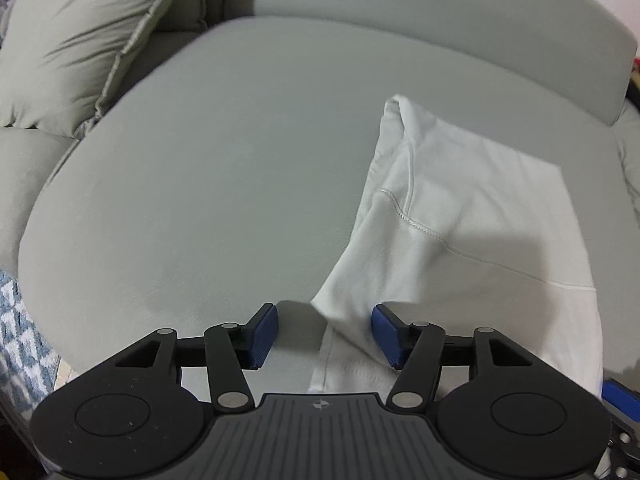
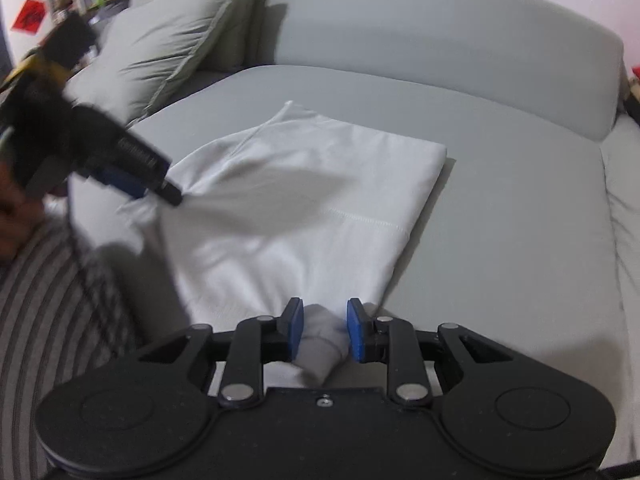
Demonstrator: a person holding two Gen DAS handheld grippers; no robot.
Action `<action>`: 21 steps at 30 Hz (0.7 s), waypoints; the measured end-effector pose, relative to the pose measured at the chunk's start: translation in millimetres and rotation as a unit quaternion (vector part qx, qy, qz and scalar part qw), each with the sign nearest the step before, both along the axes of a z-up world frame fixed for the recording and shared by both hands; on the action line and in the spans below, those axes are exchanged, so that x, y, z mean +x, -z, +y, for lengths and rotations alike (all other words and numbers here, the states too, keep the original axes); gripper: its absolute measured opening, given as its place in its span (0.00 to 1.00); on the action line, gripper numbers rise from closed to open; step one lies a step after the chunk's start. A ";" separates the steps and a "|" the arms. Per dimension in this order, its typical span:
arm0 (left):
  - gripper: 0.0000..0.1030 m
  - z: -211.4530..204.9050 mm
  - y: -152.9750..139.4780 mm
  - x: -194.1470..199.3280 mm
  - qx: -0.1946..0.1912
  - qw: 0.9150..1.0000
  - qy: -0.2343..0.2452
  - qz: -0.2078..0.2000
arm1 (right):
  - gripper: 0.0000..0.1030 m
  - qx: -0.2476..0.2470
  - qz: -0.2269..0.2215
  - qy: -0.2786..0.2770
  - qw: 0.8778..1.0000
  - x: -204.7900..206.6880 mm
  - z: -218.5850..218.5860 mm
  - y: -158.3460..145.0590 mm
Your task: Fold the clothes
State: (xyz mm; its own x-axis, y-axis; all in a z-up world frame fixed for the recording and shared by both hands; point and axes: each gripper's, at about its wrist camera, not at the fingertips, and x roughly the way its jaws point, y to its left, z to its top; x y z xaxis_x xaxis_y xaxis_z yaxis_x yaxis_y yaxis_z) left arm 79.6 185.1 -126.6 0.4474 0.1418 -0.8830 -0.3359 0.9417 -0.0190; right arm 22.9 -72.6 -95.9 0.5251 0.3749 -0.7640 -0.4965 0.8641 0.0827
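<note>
- Left gripper (image 1: 324,334): its jaws stand about half open. A loose corner of the white garment (image 1: 472,216) lies between them, against the right-hand blue pad (image 1: 386,336); the left-hand pad is clear of the cloth, with bare cushion in front of it. Nothing is pinched.
- In the right wrist view the same left gripper (image 2: 160,188) shows blurred at the left edge of the garment, its tip at the cloth; from there I cannot tell whether it grips.
- Right gripper (image 2: 324,330): the jaws are narrowly parted, and a bunched fold of the garment's near edge (image 2: 320,344) sits between the two blue pads, filling the gap; the pads appear to press on it.
- Count: two grippers, one white garment, one large grey pillow (image 1: 76,44), and one grey sofa seat cushion (image 1: 208,168) with a backrest (image 2: 440,36) behind it.
- The garment lies partly folded on the seat cushion, stretching away from both grippers. From the left gripper it spreads ahead and to the right; from the right gripper it spreads ahead and to the left, with its far right corner (image 2: 438,150) lying flat on the cushion.
- A striped fabric (image 2: 48,320) shows at lower left of the right wrist view.
</note>
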 end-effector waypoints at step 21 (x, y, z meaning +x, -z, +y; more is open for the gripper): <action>0.51 -13.6 25.0 83.5 -0.064 0.994 0.040 -0.073 | 0.15 0.288 0.175 0.128 0.933 145.0 -37.0 48.4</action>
